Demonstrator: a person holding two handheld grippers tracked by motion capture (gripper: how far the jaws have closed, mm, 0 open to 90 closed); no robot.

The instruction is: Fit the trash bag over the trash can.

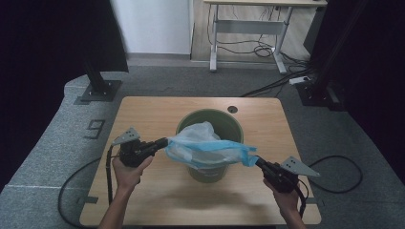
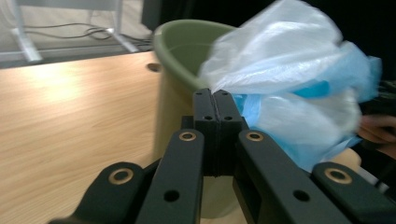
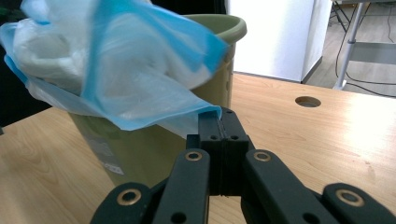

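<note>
- The left gripper (image 1: 165, 141) sits over the left part of the worktop (image 1: 143, 112), its fingers (image 2: 205, 109) pressed together on the left edge of the blue bag (image 1: 210, 148); the left gripper view shows the film running in between the pads.
- In the middle stands the green bin (image 1: 231, 125), upright, back from the worktop's near edge. The bag hangs stretched across the bin's front rim, bunched and crumpled, mostly above and in front of the opening rather than down inside it.
- The right gripper (image 1: 259, 162) is near the right front of the bin, fingers (image 3: 209, 126) closed on the bag's right edge.
- Progress, as I judge it: both edges are pinched and the bag is spread between the hands, so the grasping is done. Still left: opening the mouth, pushing the bag into the bin and folding its edge over the rim.
</note>
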